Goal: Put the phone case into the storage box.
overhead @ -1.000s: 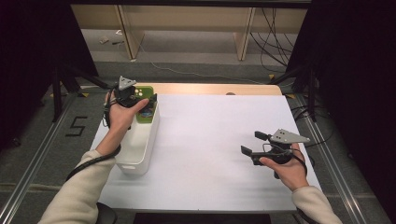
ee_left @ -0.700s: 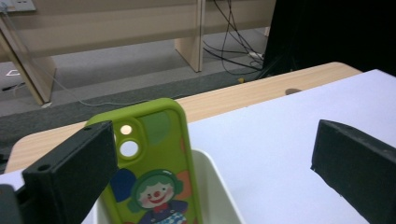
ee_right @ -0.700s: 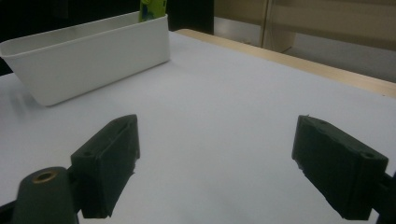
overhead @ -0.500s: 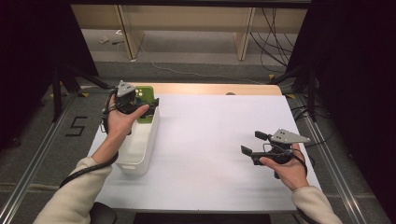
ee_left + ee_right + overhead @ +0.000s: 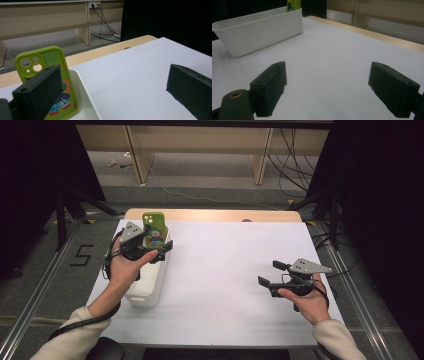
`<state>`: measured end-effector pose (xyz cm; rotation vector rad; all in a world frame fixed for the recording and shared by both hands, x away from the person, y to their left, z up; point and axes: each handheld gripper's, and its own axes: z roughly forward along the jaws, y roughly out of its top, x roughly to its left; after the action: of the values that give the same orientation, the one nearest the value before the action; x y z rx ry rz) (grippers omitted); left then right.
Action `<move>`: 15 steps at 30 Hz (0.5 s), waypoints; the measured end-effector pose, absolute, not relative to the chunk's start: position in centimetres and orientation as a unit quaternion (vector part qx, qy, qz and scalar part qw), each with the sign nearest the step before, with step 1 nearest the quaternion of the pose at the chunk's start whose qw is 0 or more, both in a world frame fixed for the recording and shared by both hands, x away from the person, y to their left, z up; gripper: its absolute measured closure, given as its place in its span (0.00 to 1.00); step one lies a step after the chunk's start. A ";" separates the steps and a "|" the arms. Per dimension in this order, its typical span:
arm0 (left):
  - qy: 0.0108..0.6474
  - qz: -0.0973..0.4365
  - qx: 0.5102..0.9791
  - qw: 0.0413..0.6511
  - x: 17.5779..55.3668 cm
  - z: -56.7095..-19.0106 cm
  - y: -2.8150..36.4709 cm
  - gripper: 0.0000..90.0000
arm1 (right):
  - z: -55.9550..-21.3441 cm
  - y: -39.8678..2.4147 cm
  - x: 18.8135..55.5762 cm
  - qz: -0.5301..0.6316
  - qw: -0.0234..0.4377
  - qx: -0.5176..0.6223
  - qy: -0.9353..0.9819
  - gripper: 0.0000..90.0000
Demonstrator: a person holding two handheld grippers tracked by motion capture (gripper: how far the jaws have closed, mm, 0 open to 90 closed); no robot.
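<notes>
Open worktop, one obstacle at left
White bin (image 5: 150,285) with upright phone case (image 5: 154,227) blocked the left edge; worktop (image 5: 225,270) between the claws lay passable.

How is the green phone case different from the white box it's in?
The phone case is bright green with a cartoon picture; the white box is plain. The phone case is thin and stands upright; the box is long and lies flat on the table. The case is smaller and sticks up above the box's rim.

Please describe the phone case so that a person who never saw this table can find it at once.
Find the white bin at the left of the white table. At its far end the phone case leans upright, beside the left tongs. It is lime green with a cartoon figure.
</notes>
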<state>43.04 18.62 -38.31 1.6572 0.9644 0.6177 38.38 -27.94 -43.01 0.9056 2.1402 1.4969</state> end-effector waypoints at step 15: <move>0.364 0.245 0.713 0.547 38.9 -39.1 17.7 0.00 | -43.0 -28.0 38.4 0.532 0.188 0.322 0.760 0.18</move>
<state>38.92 17.71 -39.13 1.6888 0.8633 0.5818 38.36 -27.98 -43.01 0.9068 2.1381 1.4980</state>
